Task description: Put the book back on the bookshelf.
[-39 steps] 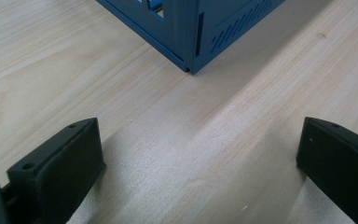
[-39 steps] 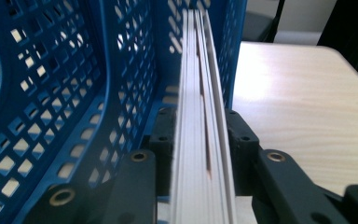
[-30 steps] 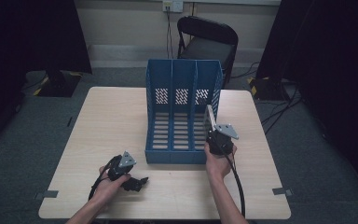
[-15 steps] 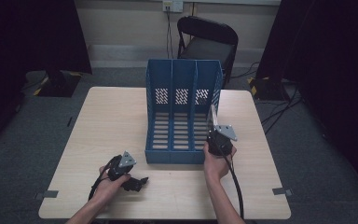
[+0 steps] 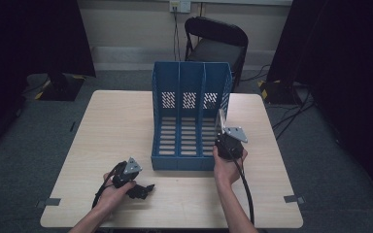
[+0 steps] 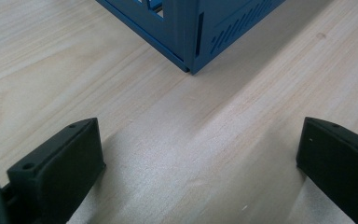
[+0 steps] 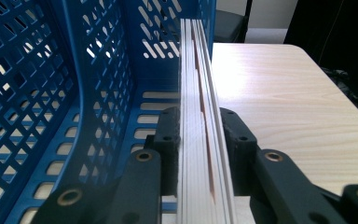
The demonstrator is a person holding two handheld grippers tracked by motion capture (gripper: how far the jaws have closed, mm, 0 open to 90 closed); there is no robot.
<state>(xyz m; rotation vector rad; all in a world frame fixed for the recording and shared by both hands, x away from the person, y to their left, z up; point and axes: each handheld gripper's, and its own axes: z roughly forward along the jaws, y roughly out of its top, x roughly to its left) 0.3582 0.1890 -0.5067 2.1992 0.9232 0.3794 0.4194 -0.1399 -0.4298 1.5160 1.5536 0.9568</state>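
Closest to me, my left gripper [image 5: 145, 188] rests low on the light wooden table [image 5: 111, 126] near the front edge, held in the left hand [image 5: 114, 191]; in the left gripper view its two black jaws stand wide apart with bare wood between them, so it is released and grasps nothing. Just past those jaws in that view I see a front corner of the blue file organizer [image 6: 200, 32], near but apart from the gripper. Farther in and to the right, my right hand [image 5: 227, 165] holds the right gripper [image 5: 219, 127] at the organizer's front right corner, grey plate on top and cable trailing back toward the table edge. In the right gripper view its jaws are clenched on a thin stack of pale flat sheets [image 7: 199, 140], held on edge and upright, one black pad pressed to each face. The sheets run forward along the organizer's right-hand wall; from the high view the stack [image 5: 220, 120] sits right at that wall, and I cannot tell whether it is inside the rightmost compartment or just outside it. The organizer [image 5: 190, 116] lies with its slotted face up and its three compartments opening toward me. Beyond the table stands a dark folding chair [image 5: 217, 41] against the wall.
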